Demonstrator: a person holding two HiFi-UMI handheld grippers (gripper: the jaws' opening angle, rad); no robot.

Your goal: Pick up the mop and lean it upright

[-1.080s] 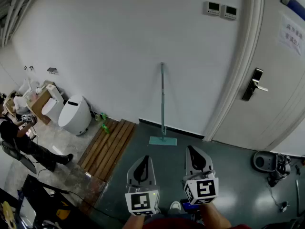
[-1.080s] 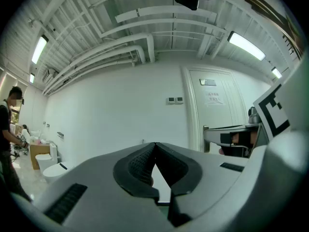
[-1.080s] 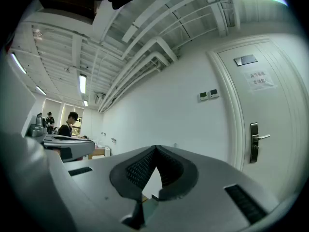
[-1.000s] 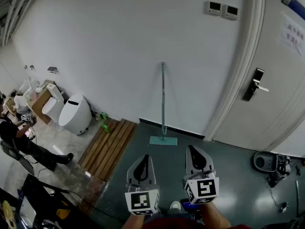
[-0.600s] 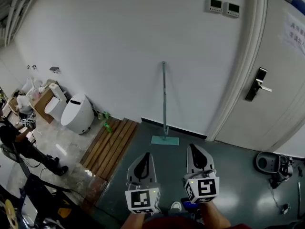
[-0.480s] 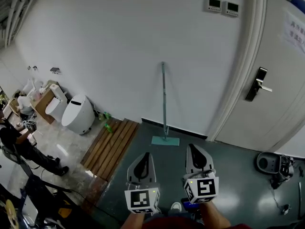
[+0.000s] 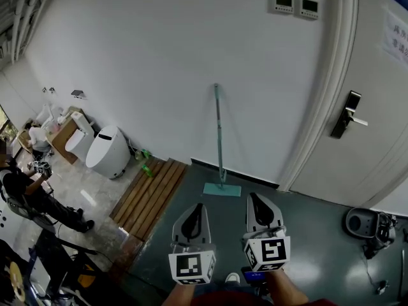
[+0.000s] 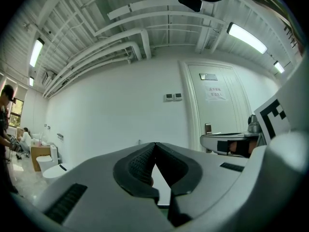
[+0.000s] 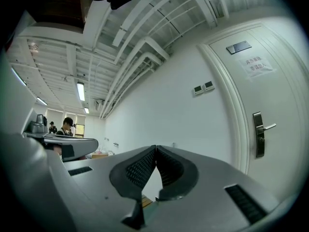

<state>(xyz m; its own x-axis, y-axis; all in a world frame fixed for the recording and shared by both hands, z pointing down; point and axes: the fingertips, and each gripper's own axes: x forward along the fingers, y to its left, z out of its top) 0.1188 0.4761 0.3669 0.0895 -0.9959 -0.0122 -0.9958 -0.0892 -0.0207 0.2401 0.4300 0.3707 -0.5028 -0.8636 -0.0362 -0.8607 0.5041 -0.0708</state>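
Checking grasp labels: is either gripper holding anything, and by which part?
Nothing is held. The left gripper and right gripper are both shut and empty; the mop leans against the wall, clear of both.

Smooth-poled mop (image 7: 218,132), slatted wood platform (image 7: 150,191), glossy floor (image 7: 306,247) — matt white wall (image 7: 159,75).

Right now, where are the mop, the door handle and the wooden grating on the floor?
mop (image 7: 219,142): head view, middle of its pole.
door handle (image 7: 345,113): head view, its dark plate.
wooden grating (image 7: 150,195): head view, a middle slat.
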